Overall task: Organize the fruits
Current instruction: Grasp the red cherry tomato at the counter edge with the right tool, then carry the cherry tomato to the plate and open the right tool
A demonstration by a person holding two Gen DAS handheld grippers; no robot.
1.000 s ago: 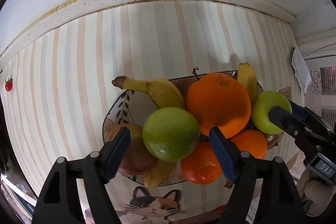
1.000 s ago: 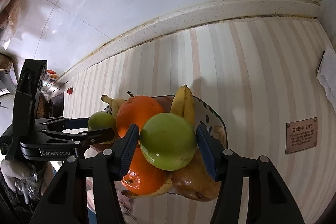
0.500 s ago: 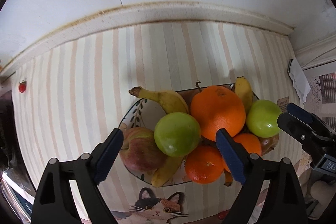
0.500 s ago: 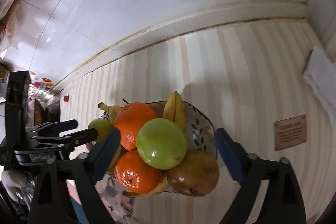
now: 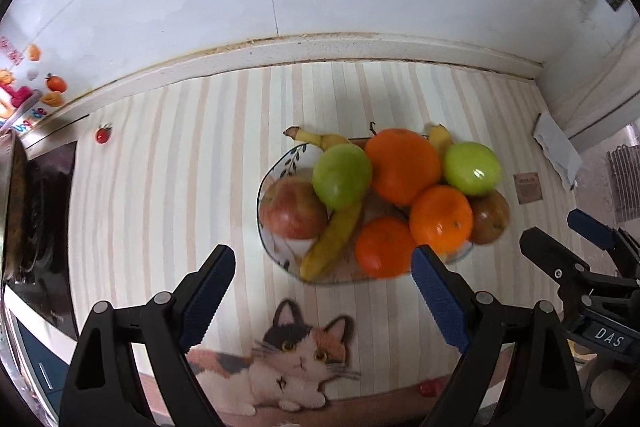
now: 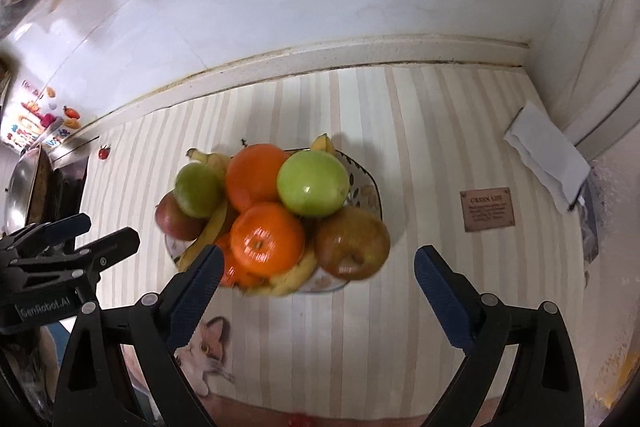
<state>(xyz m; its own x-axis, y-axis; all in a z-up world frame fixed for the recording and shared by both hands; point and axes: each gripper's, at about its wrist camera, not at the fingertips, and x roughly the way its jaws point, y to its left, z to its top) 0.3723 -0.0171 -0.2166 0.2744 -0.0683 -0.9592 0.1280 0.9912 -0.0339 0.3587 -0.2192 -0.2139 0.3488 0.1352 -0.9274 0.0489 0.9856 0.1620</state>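
A patterned bowl (image 5: 280, 167) (image 6: 366, 193) on the striped mat holds a heap of fruit: two green apples (image 5: 342, 175) (image 6: 312, 183), three oranges, the largest on top (image 5: 402, 165) (image 6: 256, 177), a red apple (image 5: 292, 207) (image 6: 176, 217), a brownish apple (image 5: 490, 217) (image 6: 352, 243) and bananas (image 5: 332, 241). My left gripper (image 5: 322, 273) is open and empty, held back from the bowl's near side. My right gripper (image 6: 316, 267) is open and empty, also short of the bowl. Each gripper shows in the other's view (image 5: 568, 251) (image 6: 90, 233).
The striped mat has a cat picture (image 5: 288, 351) near its front edge and a brown label (image 6: 488, 209) at the right. A folded white cloth (image 6: 548, 155) lies at the far right. A raised ledge and white wall (image 5: 320, 47) run behind. A dark stove area (image 5: 36, 207) lies left.
Both grippers let go of the green apples, opened wide and drew back and up from the bowl. Both apples now rest on the fruit pile.
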